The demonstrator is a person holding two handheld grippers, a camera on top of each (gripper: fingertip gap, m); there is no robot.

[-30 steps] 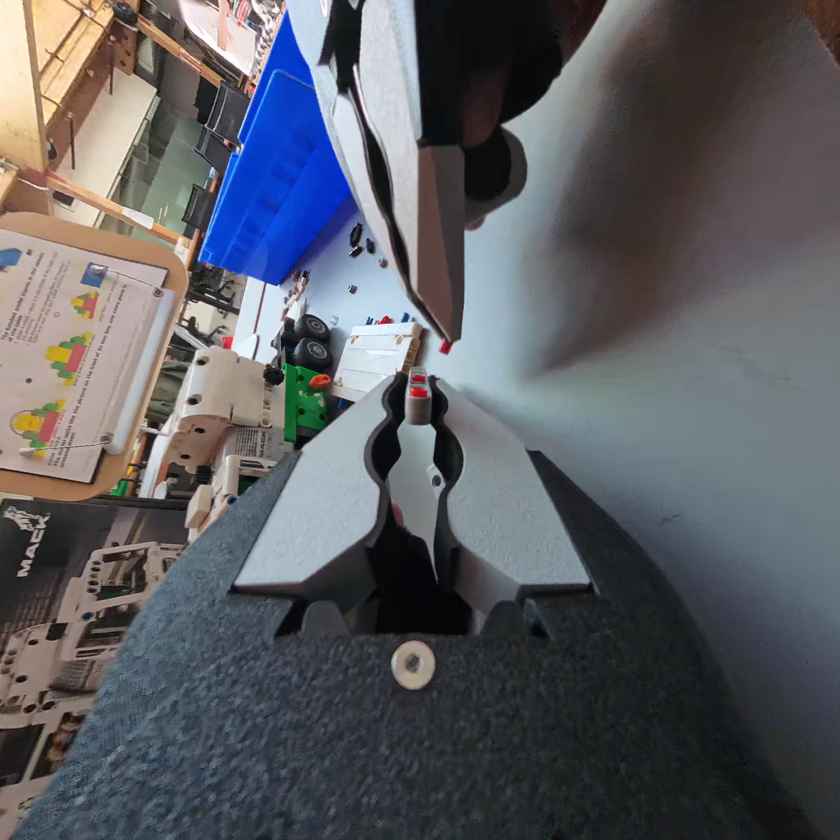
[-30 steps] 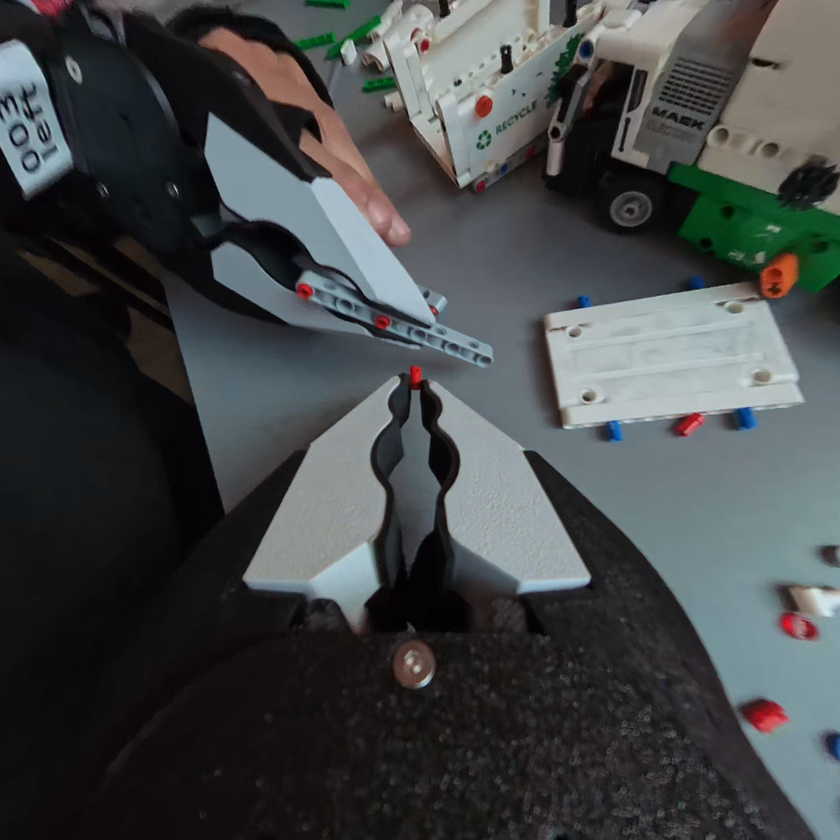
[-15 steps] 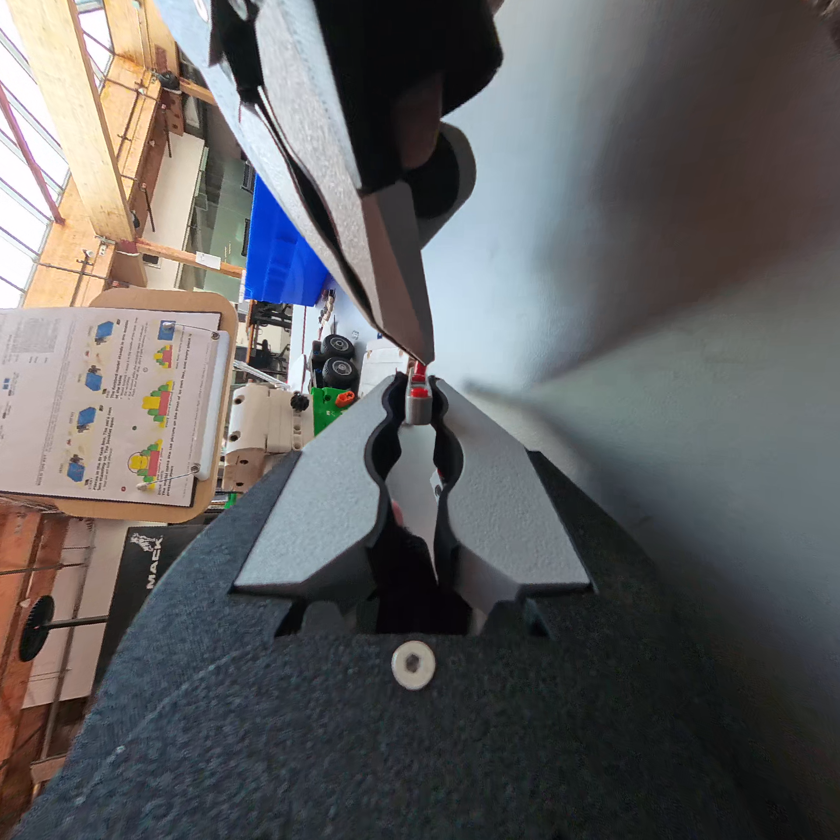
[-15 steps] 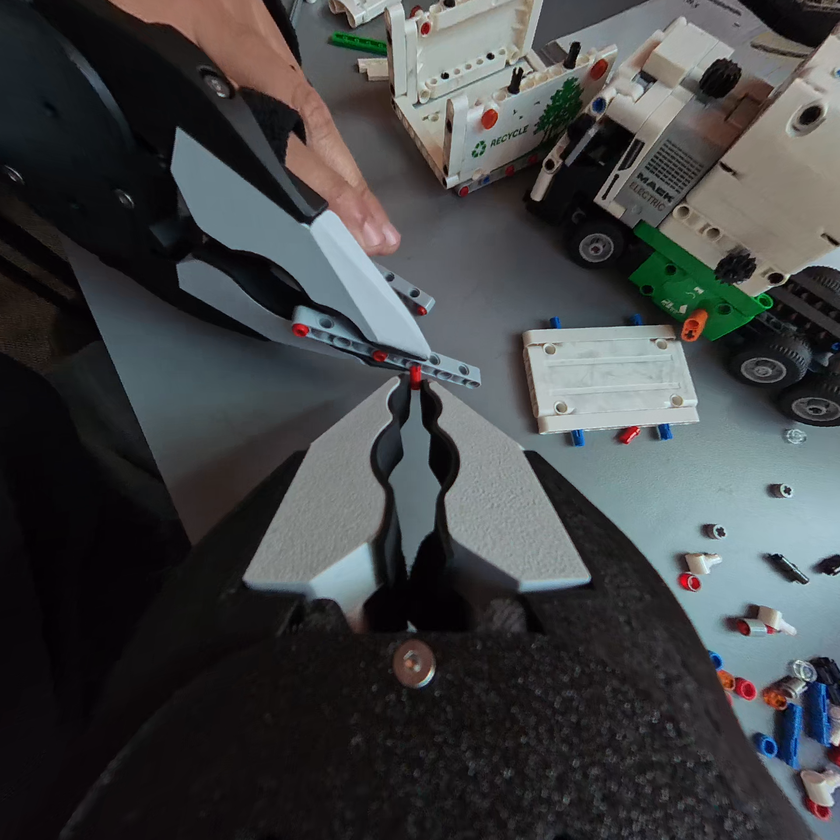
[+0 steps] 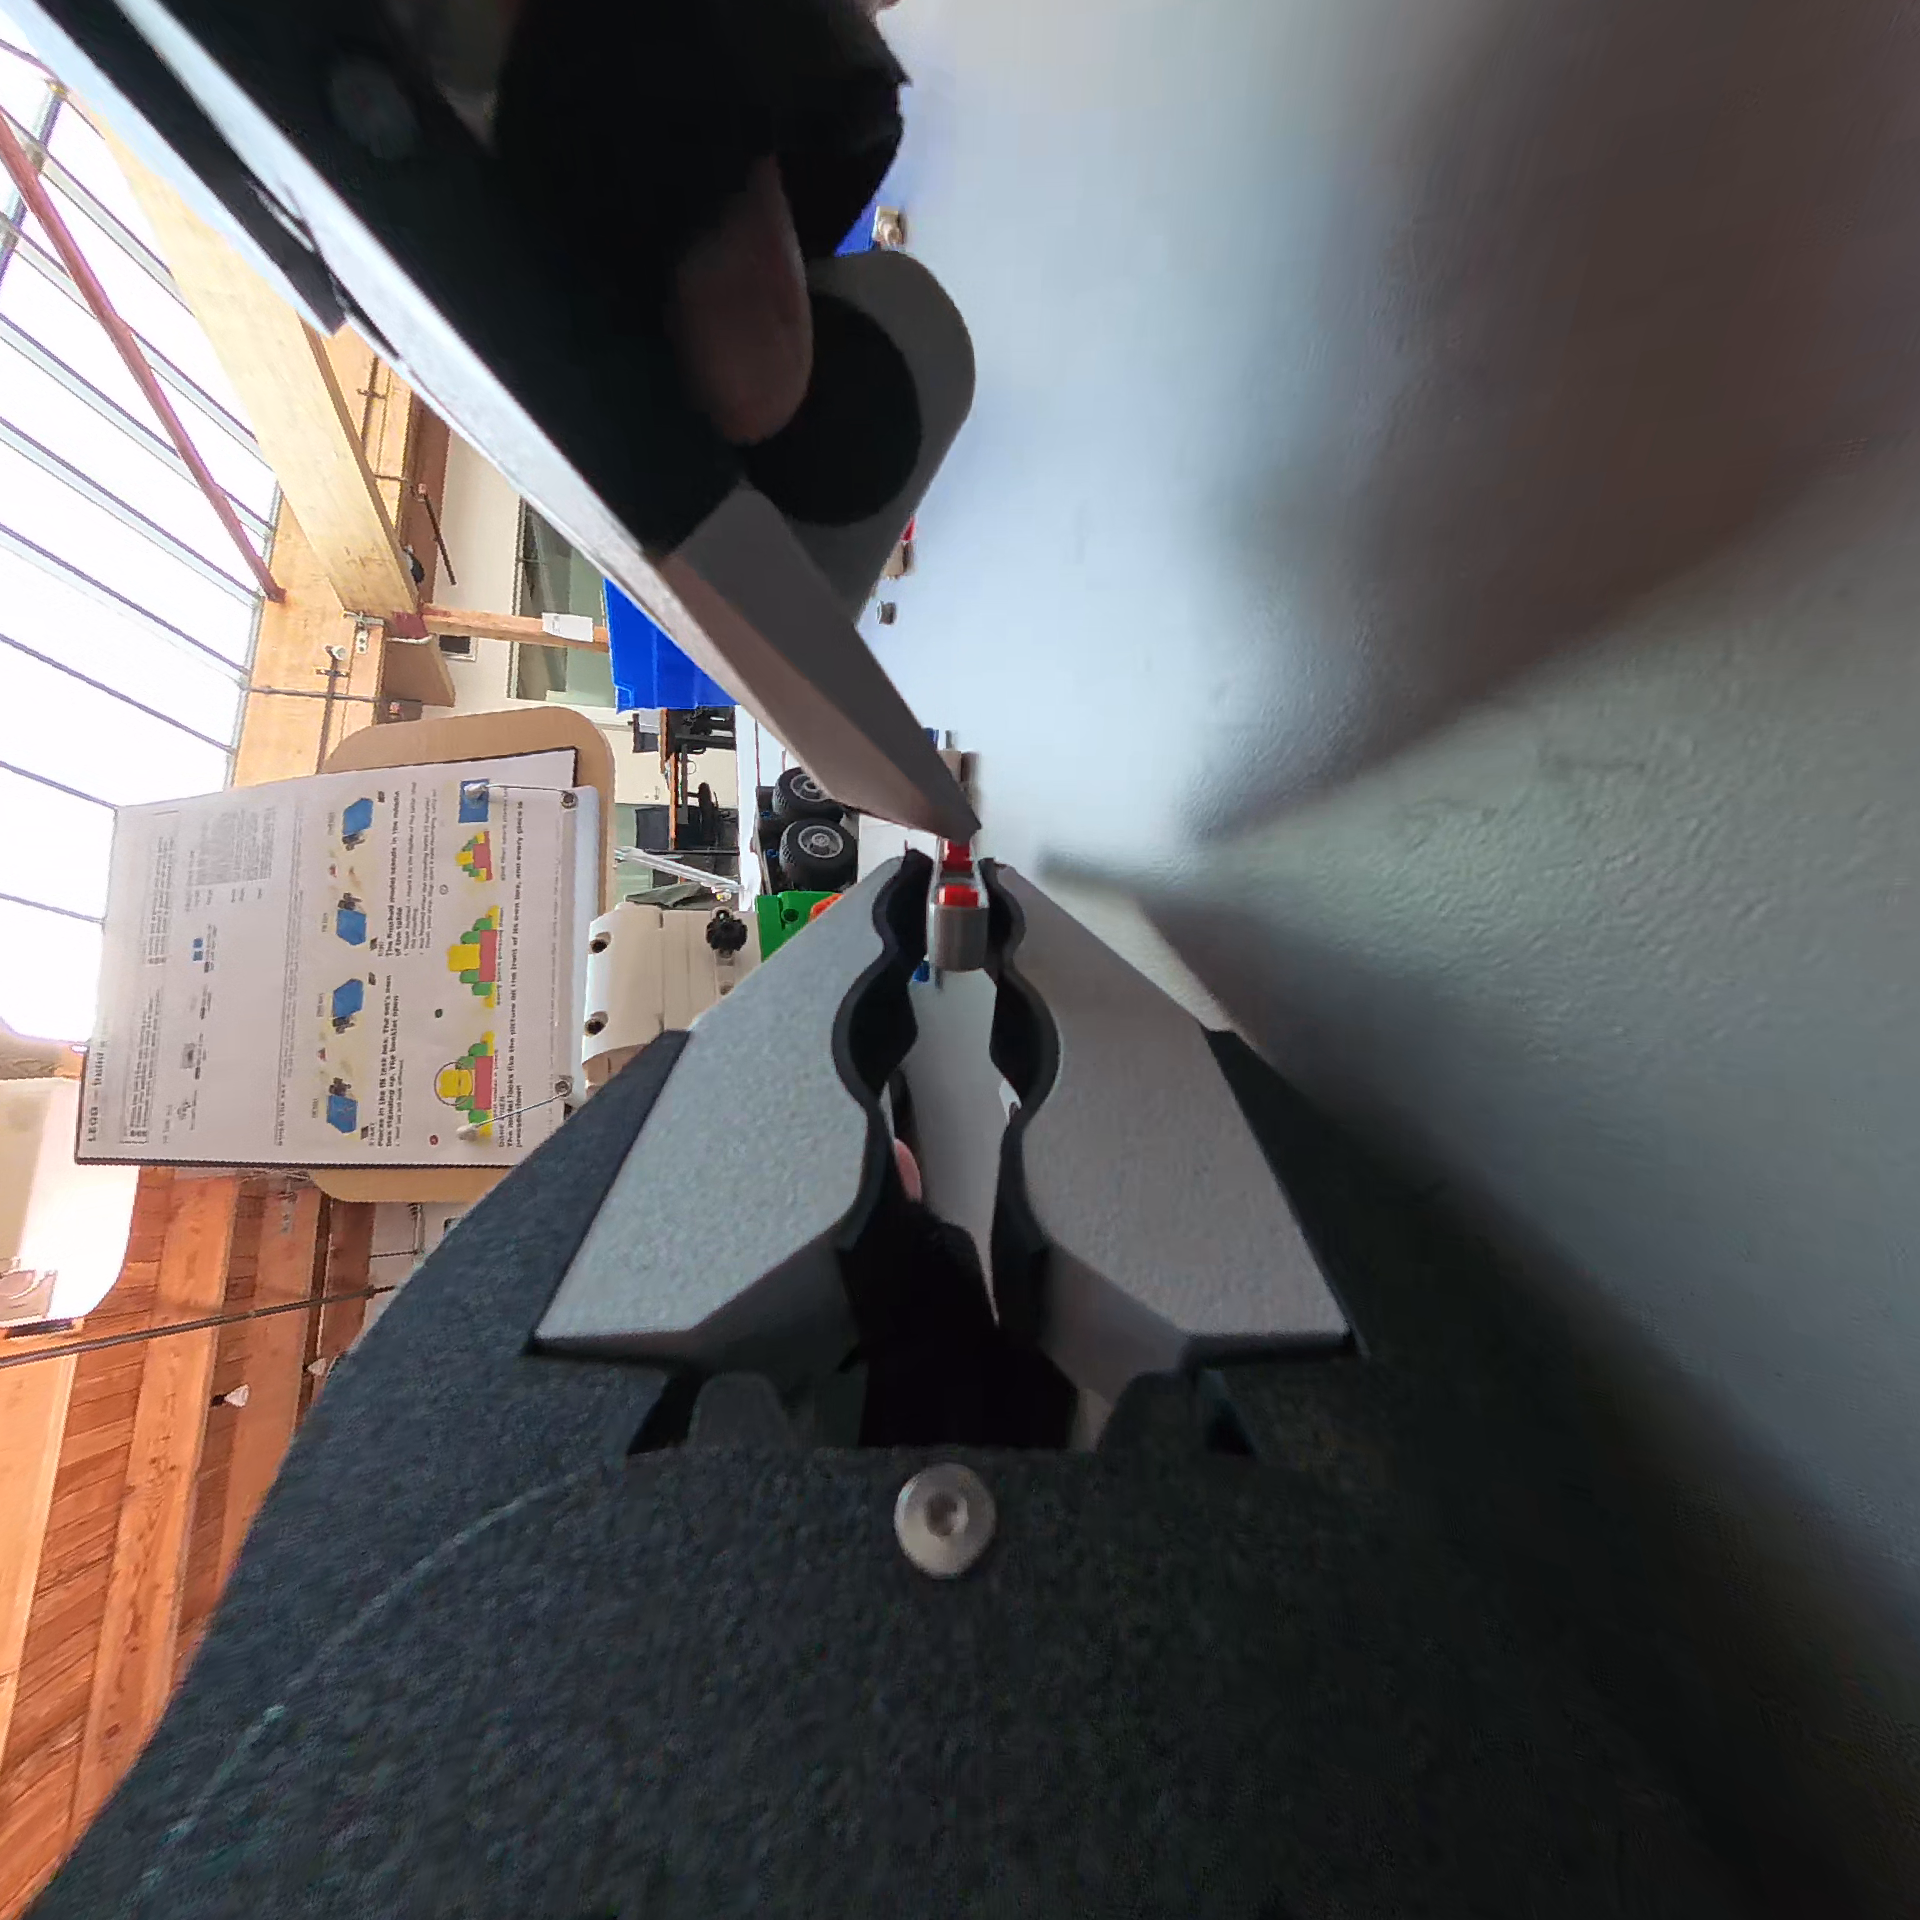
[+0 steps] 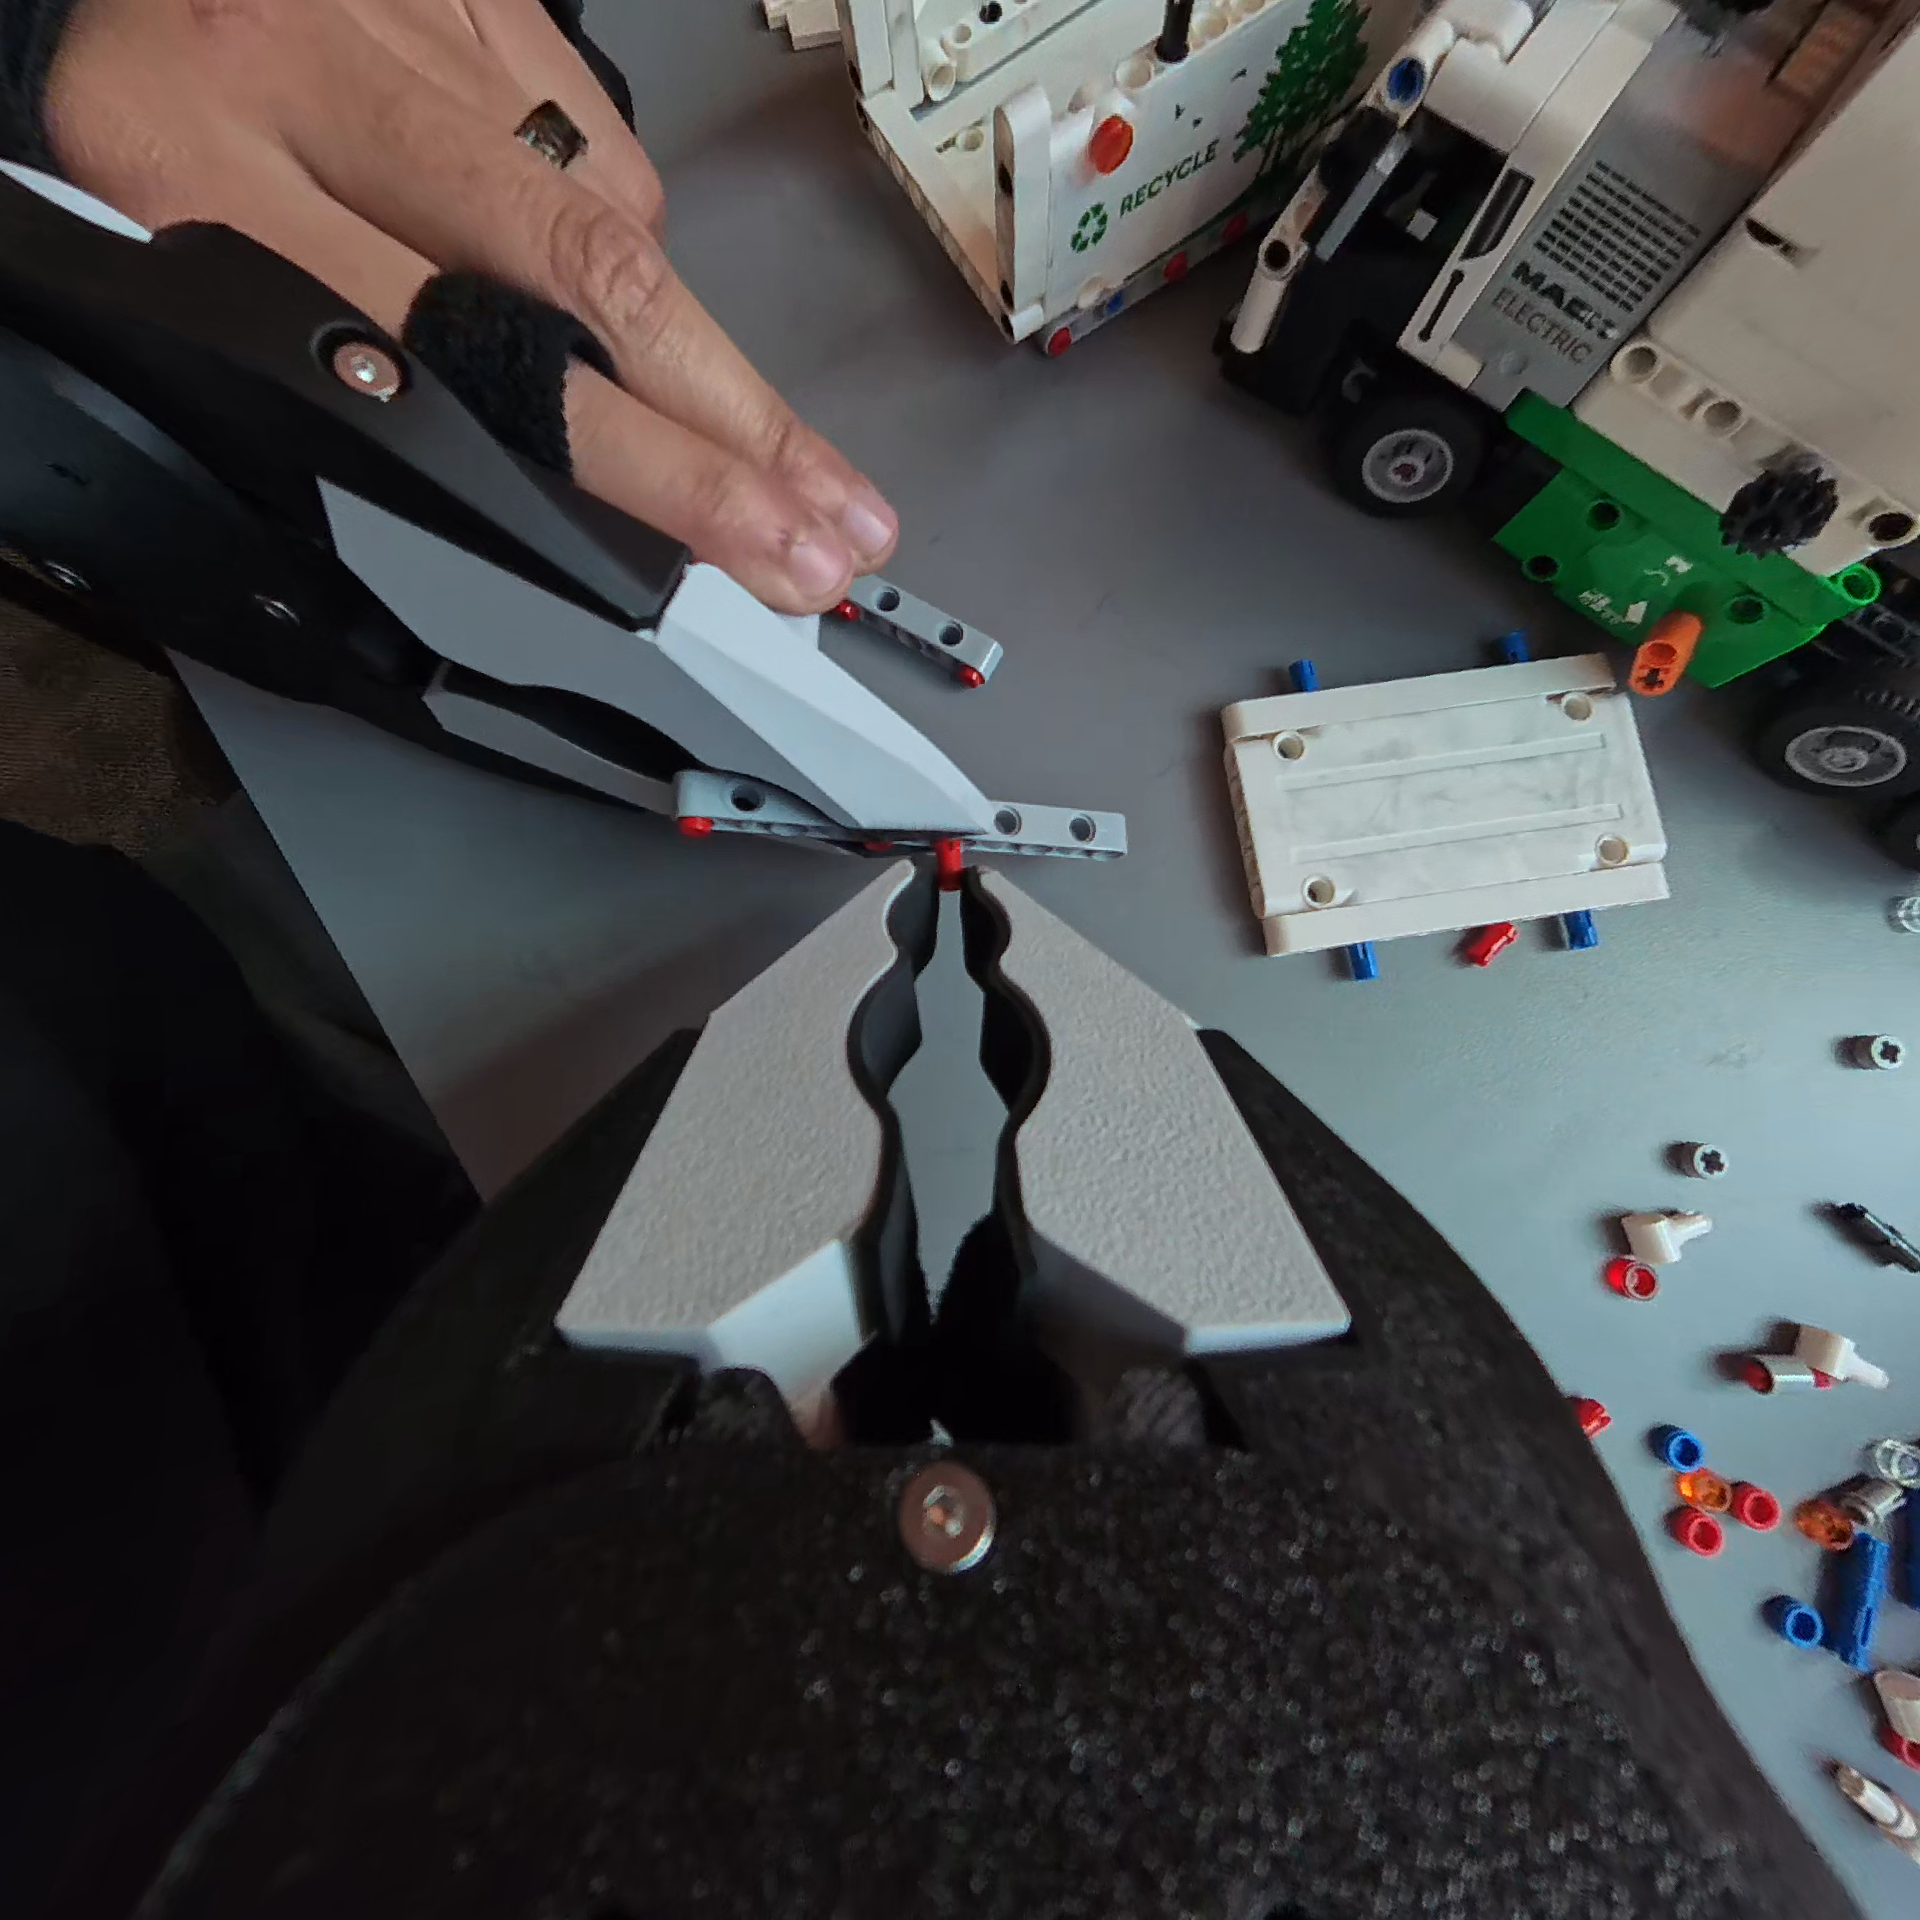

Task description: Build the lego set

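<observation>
A: Lego beam, grey and long, with a row of round holes and red pins, lies almost level above the surface; its long axis runs from left to right in the right wrist view.

B: Who holds it?

A: The left tongs are closed on it near the middle, so both ends stick out. In the left wrist view the beam points straight away from the camera, so only its grey end shows between the tips.

B: And the right tongs?

A: They pinch a small red pin. It stands upright and touches the lower edge of the beam.

B: What are the materials?

A: The beam and pin are smooth plastic. The tongs have pale grey, grainy fingers with wavy black inner edges, on a rough dark body.

B: Anything near?

A: A second grey beam lies under a hand. A white ribbed panel lies flat to the right, and a white and green truck stands behind it.
</observation>
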